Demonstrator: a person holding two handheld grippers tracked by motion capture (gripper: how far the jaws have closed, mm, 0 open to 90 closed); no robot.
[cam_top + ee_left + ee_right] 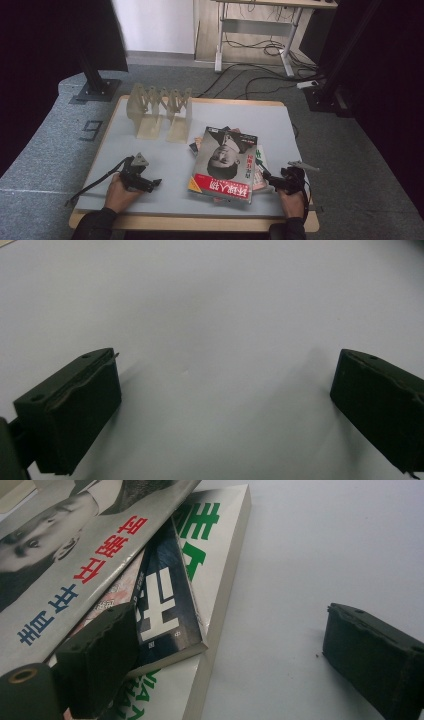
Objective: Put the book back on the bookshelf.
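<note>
Crowding the right gripper [270, 179] — stacked magazines [225, 162]; rack [160, 112] seemingly apart.

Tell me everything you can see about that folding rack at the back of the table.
The rack is a pale, translucent, plastic-looking book stand. A zigzag, accordion-like lattice joins its upright dividers, and flat base plates reach toward the person. It stands upright and empty at the far left of the grey table, apart from the pile of magazines. Only the tabletop touches it.
</note>
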